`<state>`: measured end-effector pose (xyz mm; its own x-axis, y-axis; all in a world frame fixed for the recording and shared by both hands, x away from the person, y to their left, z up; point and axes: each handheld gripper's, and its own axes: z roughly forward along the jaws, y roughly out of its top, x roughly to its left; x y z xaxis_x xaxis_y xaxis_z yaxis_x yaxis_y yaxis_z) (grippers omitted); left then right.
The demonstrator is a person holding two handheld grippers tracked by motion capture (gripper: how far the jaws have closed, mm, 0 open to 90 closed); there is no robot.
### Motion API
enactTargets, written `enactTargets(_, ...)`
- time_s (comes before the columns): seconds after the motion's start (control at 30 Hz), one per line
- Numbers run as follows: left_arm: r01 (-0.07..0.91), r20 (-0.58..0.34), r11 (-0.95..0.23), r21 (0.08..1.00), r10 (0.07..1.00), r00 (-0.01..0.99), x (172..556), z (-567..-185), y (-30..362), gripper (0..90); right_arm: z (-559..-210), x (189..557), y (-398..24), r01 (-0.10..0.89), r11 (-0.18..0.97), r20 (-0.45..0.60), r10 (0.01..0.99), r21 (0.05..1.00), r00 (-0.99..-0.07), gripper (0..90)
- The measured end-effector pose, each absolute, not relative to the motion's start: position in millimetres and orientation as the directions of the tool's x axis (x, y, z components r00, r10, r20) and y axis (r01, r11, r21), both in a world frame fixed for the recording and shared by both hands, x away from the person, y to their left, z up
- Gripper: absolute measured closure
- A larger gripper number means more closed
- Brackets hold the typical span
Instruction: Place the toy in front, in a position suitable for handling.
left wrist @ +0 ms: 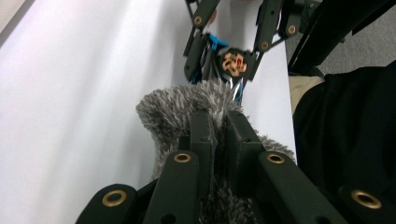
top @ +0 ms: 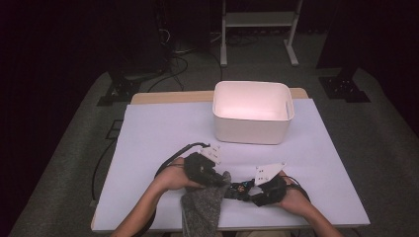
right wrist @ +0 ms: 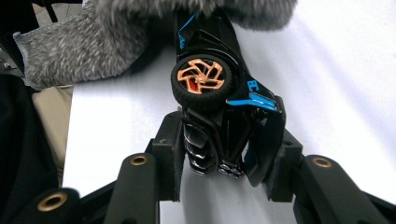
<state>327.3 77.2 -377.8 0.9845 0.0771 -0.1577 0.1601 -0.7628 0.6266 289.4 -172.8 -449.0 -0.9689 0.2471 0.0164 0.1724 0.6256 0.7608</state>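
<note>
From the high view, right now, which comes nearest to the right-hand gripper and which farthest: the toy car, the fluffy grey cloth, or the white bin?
1. The toy car: clamped between the jaws of the right gripper, so it touches.
2. The fluffy grey cloth: just to the left, draped over the car's far end and hanging off the table's near edge.
3. The white bin: farthest, standing toward the back of the table.

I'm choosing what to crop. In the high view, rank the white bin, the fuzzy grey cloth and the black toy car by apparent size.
1. White plastic bin, largest.
2. Fuzzy grey cloth; it runs off the bottom edge.
3. Black toy car, smallest, partly hidden by cloth and gripper.
</note>
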Motion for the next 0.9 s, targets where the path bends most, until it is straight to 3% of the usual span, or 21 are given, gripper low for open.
enactTargets(0.4, 0.202, -0.154, -0.747, 0.634, 0.133, 0.979, 326.5, -377.6, 109.2, 82.4, -448.9, 289.4, -172.9, 0.187, 0.623, 0.029, 0.255, 0.759, -0.967, 55.7)
enactTargets(0.9, 0.231, -0.172, -0.707, 0.668, 0.155, 0.973, 327.3, -382.9, 119.0, 81.9, -448.9, 289.6, -172.8, 0.174, 0.629, 0.018, 0.247, 0.758, -0.969, 55.7)
